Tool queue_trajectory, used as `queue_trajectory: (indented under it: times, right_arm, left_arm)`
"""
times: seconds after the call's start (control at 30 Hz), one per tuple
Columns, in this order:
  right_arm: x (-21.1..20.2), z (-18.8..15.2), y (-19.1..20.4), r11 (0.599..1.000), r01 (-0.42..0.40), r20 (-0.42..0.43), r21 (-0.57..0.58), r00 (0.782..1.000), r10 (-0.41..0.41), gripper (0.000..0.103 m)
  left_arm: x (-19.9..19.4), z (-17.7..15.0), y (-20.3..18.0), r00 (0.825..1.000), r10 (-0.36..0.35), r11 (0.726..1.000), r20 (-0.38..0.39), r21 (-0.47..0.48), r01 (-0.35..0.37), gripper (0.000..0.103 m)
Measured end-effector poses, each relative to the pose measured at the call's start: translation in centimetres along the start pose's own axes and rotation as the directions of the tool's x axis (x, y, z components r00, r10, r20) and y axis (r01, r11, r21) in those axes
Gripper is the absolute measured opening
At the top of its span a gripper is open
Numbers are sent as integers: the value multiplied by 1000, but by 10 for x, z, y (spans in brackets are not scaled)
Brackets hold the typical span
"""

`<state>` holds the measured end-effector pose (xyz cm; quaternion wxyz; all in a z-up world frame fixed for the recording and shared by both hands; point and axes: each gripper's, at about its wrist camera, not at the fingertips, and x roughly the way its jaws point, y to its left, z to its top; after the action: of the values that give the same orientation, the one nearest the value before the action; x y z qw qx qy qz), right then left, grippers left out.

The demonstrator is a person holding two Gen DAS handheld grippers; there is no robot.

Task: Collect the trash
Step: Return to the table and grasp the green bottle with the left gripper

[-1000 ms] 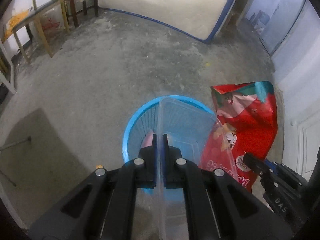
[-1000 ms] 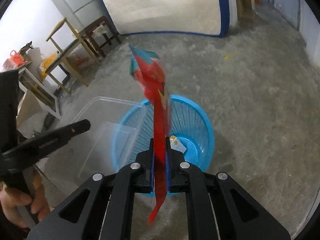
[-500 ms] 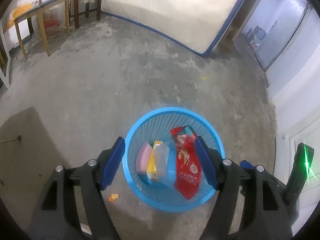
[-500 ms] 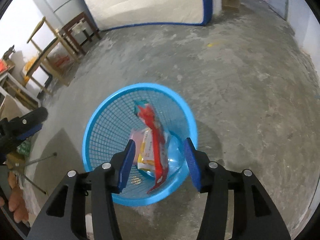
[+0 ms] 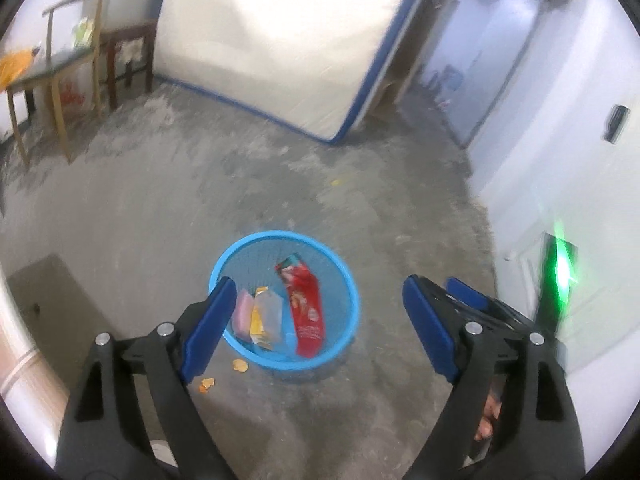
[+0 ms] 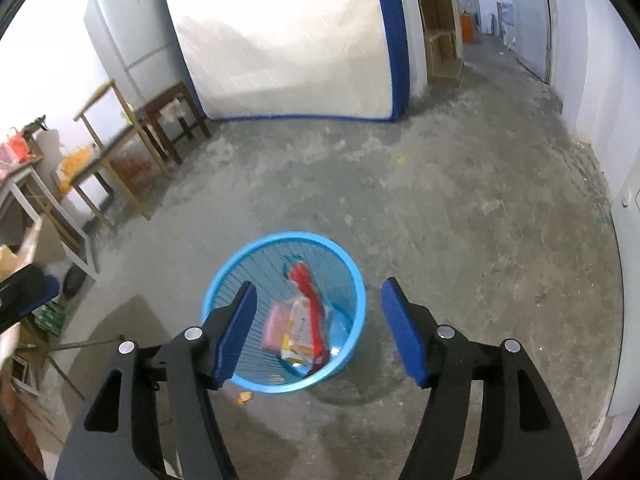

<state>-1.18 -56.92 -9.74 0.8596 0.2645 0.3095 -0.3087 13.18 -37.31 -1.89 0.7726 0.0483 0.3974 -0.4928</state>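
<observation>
Change: both hand-held grippers are now riding higher above the basket (image 5: 352,300) than half a second ago, and the basket is showing smaller in both wrist views.
Left hand-held gripper (image 5: 316,316): jaws are gaping wide and carrying nothing; a second ago they were clamping the clear tub (image 5: 269,312).
Right hand-held gripper (image 6: 318,326): jaws are likewise standing wide apart and empty; a second ago they were pinching the red wrapper (image 6: 310,300).
Trash: the red wrapper is lying inside the basket, leaning against its far wall; the clear tub is sitting beside it, next to a pink packet (image 5: 243,312) and a yellow one (image 5: 258,316).
Basket: standing upright on the concrete floor (image 5: 160,216), between the two grippers in both views.
Leftovers: a few orange scraps (image 5: 240,366) are lying on the floor just beside the basket; a small yellow bit (image 5: 335,182) is lying well apart from it, nearer the mattress (image 5: 272,40).
Meaning: this drop looks finished, and those scraps are probably what is left to gather.
</observation>
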Motion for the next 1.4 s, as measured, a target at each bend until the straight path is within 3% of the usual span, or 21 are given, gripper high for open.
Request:
queue_trajectory:
  times: [0.17,0.27,0.4,0.5,0.6,0.7,0.8,0.97,1.03,1.1,1.33,1.4]
  right_arm:
    - [-35,0,34,997,-59,45,-59,997,61,75]
    - [-56,-3,65,989,-76,78,-129,993,86,85]
    - [-71,-4,116,968,-71,84,-241,992,94,97]
    - [-83,-5,164,941,-76,99,-331,988,115,97]
    - [-96,-13,217,894,-83,124,-441,981,152,97]
    - [-109,-26,267,815,-141,112,-562,963,243,97]
    - [-118,-39,314,722,-212,69,-659,939,338,97]
    - [-122,-52,368,620,-333,-42,-711,900,435,97]
    - [-122,-56,384,596,-399,-96,-696,875,474,97]
    - [-122,-61,400,573,-493,-169,-654,834,525,97]
    - [-104,-84,443,533,-665,-333,-523,735,590,97]
    - [-99,-94,452,519,-692,-367,-501,714,597,97]
  left_arm:
    - [-73,-21,-5,998,-8,1000,62,0,8,84]
    - [-113,-39,6,997,49,998,64,-35,-47,84]
    - [-163,-61,31,985,121,989,124,-97,-109,84]
    - [-202,-79,57,972,173,978,157,-145,-151,92]
    - [-232,-98,84,963,220,966,157,-173,-192,92]
    - [-264,-120,112,937,309,937,163,-224,-270,92]
    - [-299,-142,141,897,401,894,184,-291,-340,95]
    - [-358,-172,182,829,506,829,238,-402,-390,95]
    - [-380,-182,198,799,540,806,266,-439,-398,95]
    - [-396,-189,208,778,559,793,285,-457,-403,95]
    - [-426,-188,248,731,630,739,260,-490,-463,95]
    - [-429,-186,263,731,642,724,233,-499,-477,95]
